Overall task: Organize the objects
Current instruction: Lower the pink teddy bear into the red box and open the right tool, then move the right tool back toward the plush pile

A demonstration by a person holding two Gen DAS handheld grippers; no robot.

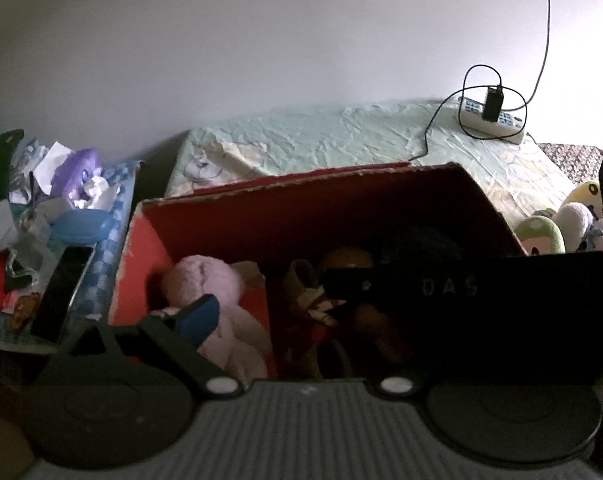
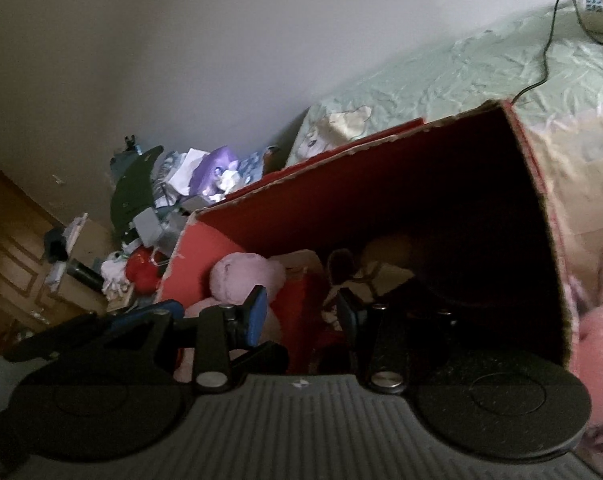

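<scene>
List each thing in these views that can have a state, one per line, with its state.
red box: open, toys inside
pink plush: lying in the box
charger: plugged into the power strip
left gripper: open, empty
right gripper: open, empty

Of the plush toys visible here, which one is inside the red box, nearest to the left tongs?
The pale pink plush, lying in the left part of the red box, right behind the left tongs. The green and white plush toys lie outside the box, on the bed.
</scene>
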